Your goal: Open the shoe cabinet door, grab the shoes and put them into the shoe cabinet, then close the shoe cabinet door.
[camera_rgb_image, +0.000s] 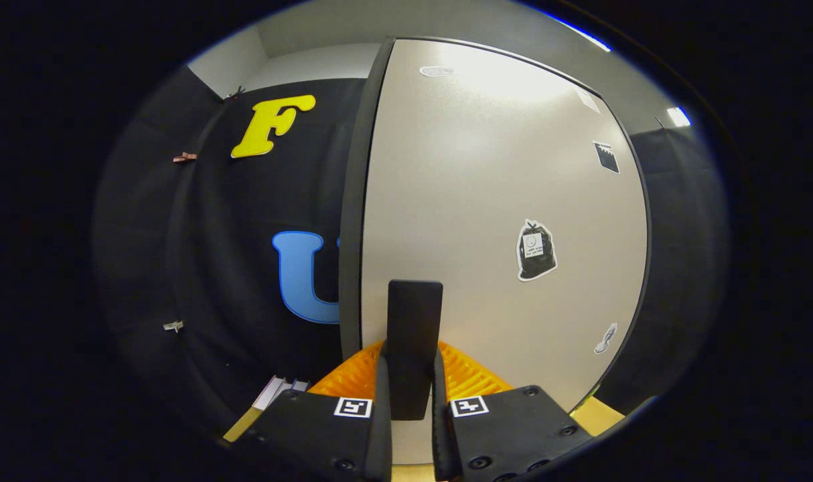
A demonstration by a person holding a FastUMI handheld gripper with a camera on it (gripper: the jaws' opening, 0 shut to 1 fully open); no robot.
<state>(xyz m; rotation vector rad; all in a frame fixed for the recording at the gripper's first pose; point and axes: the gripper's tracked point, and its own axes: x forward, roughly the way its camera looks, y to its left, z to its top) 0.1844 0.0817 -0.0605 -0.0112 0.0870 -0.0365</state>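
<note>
Tool [412, 408] clamped on dark upright door handle [414, 335], both fingers [382, 415] pressing its sides. Handle stood on pale shoe cabinet door [500, 201], directly ahead of fingers. Door carried dark edge strip [354, 201] along left side and several small stickers [536, 250] toward right. Wooden surface [597, 415] visible low beside tool. Black cloth booth wall [246, 268] lay beyond door's left edge.

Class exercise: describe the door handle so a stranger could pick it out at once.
Find the pale cabinet door ahead. Low on it, near its dark left edge, stands an upright black bar handle, clamped in the gripper. Unlike the flat stickers nearby, it juts outward.
</note>
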